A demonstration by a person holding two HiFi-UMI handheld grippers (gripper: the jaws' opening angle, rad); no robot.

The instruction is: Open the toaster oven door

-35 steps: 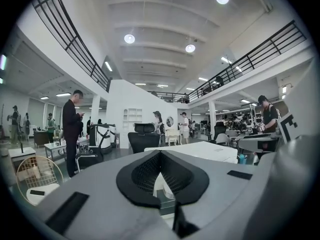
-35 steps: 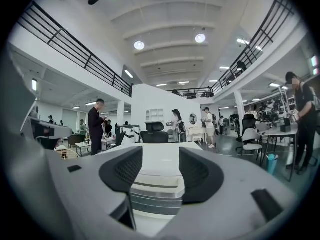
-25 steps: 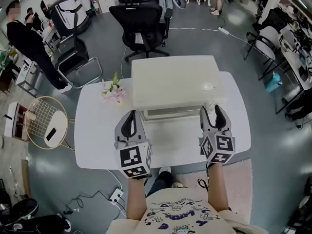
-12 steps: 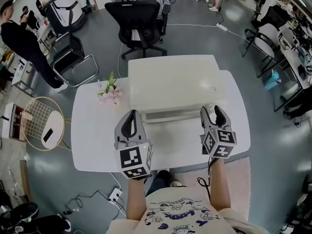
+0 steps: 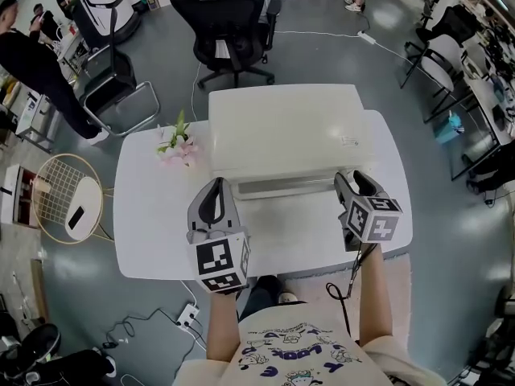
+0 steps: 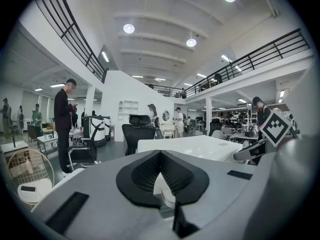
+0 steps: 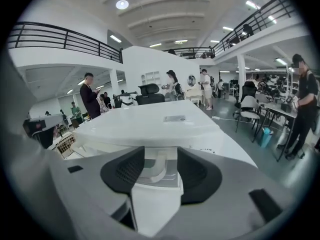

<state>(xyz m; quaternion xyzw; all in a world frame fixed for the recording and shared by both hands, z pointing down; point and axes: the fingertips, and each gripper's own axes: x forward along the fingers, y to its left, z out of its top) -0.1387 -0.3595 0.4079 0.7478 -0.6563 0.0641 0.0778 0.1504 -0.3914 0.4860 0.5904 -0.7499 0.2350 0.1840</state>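
Toaster oven (image 5: pixel 282 127), a white, flat-topped box, at the far middle of the white table (image 5: pixel 153 215); long axis across the head view, door and pale bar handle (image 5: pixel 282 186) facing the person; door closed. Right gripper (image 5: pixel 360 182) at the handle's right end, jaws apart and just now narrowing, the handle's curved end (image 7: pixel 159 166) between them but not pinched. Left gripper (image 5: pixel 216 185) near the oven's left front corner, jaws together at the tips.

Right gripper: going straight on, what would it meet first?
Probably the door handle of the toaster oven, near its right end; it shows between the right gripper jaws, which have just been closing.
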